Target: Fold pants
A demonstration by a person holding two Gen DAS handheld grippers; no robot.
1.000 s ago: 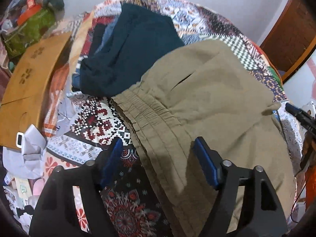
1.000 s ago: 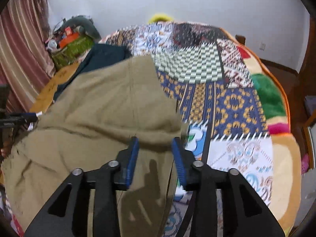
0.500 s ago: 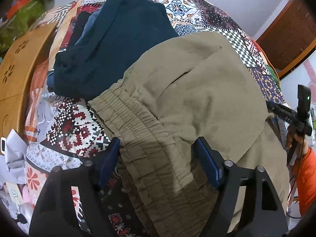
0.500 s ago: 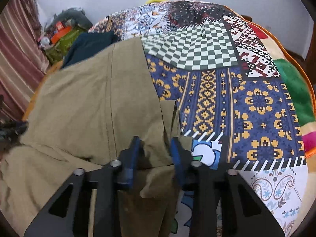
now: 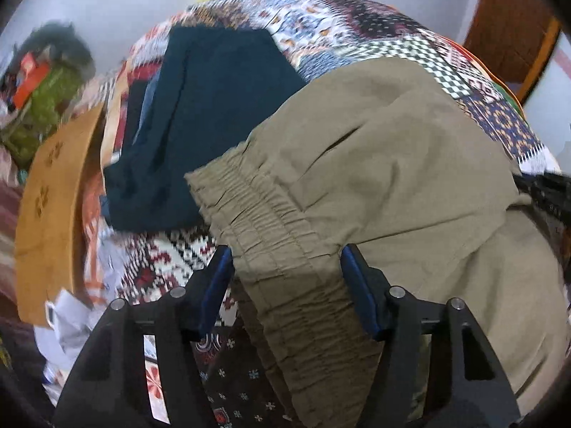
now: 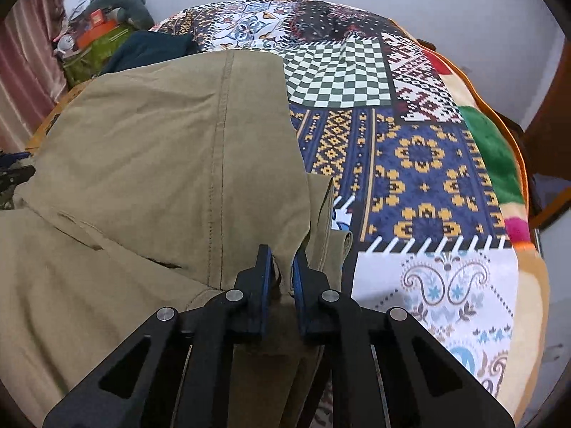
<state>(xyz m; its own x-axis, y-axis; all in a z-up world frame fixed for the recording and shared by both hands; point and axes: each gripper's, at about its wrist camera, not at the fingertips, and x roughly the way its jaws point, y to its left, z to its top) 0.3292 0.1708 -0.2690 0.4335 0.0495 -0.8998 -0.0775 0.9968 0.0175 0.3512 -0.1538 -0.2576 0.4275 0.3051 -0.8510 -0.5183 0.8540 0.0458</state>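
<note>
Olive khaki pants [image 5: 374,164] lie partly folded on a patchwork bedspread [image 6: 421,164]. In the left wrist view my left gripper [image 5: 283,271] is open, its blue pads either side of the gathered elastic waistband [image 5: 264,221]. In the right wrist view my right gripper [image 6: 283,267] is shut on a pinched fold of the pants [image 6: 178,149] near the leg edge; the cloth rises in a ridge between the jaws. The other gripper shows blurred at the right edge of the left wrist view.
Folded dark teal clothes [image 5: 210,121] lie beyond the waistband, also seen far left in the right wrist view [image 6: 150,48]. A tan wooden board [image 5: 50,199] and cluttered green bag [image 5: 43,103] sit at the left. A brown door [image 5: 510,18] stands at the right.
My right gripper has closed from partly open onto the pants fold. My left gripper has stayed open astride the waistband; its view has tilted up and is blurred with motion.
</note>
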